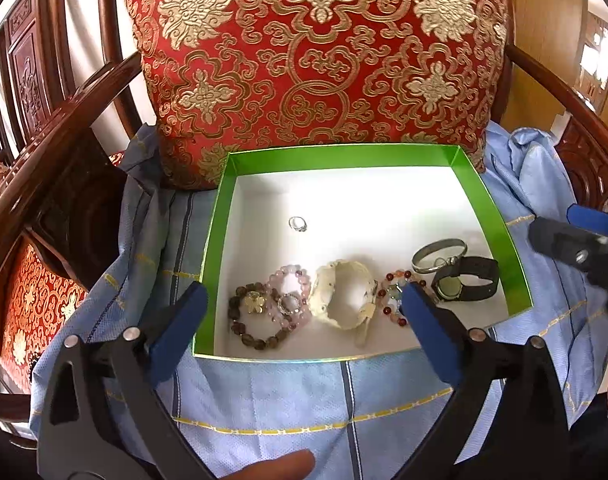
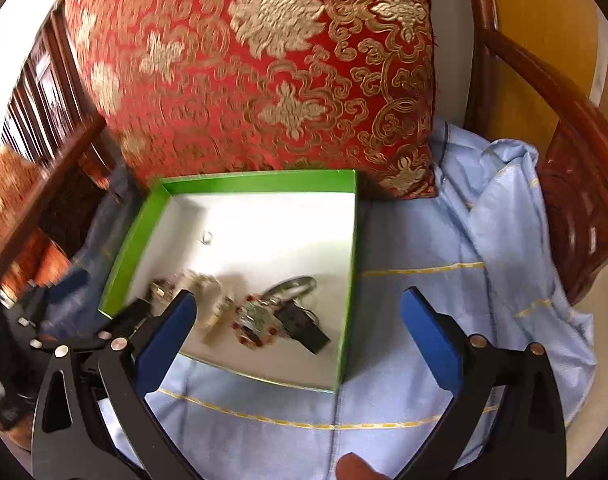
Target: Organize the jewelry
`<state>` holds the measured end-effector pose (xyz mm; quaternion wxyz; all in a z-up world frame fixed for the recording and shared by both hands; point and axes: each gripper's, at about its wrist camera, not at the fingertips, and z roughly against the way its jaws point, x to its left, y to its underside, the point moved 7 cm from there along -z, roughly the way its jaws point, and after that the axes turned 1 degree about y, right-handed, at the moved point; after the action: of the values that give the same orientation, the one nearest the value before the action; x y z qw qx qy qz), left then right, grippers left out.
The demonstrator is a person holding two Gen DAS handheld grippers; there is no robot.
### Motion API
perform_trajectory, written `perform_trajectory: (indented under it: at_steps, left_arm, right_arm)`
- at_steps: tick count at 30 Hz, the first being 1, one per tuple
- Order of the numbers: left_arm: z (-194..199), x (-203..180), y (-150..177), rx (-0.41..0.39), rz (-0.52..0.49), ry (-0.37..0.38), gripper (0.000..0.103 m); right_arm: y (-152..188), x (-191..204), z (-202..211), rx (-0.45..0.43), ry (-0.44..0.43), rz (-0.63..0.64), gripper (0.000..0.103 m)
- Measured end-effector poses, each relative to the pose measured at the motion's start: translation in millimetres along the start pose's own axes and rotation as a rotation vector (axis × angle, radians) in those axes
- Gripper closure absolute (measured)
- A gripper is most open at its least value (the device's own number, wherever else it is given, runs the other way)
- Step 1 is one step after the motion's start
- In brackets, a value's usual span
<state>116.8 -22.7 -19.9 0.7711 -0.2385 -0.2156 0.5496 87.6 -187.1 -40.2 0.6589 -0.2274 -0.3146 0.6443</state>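
Observation:
A green box (image 1: 217, 216) with a white floor sits on a blue cloth and holds the jewelry. Along its near side lie a brown bead bracelet (image 1: 249, 322), a pink bead bracelet (image 1: 291, 296), a cream bangle (image 1: 344, 296), a red bead bracelet (image 1: 392, 294), a silver bangle (image 1: 438, 256) and a black watch (image 1: 464, 282). A small ring (image 1: 297, 223) lies alone farther back. My left gripper (image 1: 304, 310) hangs open over the box's near edge, nothing between its blue fingers. The right gripper (image 2: 297, 320) is open too, over the box's (image 2: 346, 320) right front corner and empty.
A red and gold cushion (image 1: 312, 52) stands behind the box. Dark wooden chair arms (image 1: 55, 128) flank the seat on both sides. The blue cloth (image 1: 304, 396) covers the seat and bunches at the right (image 2: 516, 200). A fingertip (image 1: 279, 466) shows at the bottom edge.

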Motion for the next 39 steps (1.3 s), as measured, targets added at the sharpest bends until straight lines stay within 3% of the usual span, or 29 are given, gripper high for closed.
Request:
perform_trajectory:
  at_steps: [5,8,39]
  left_arm:
    - [-0.2,-6.0,3.1,0.0,-0.028,-0.007,0.005]
    - [-1.7,-5.8,3.3,-0.004,-0.035,-0.035,0.005]
    - [-5.8,-5.5,6.6,0.03,-0.003,-0.019,0.005]
  right_arm:
    - [-1.4,7.9,4.6,-0.083,0.101,0.103,0.003]
    - [-5.1,7.0,8.0,-0.114,0.101,0.101,0.003]
    - [-1.1,12.0,5.2,-0.093,0.135,0.129,0.003]
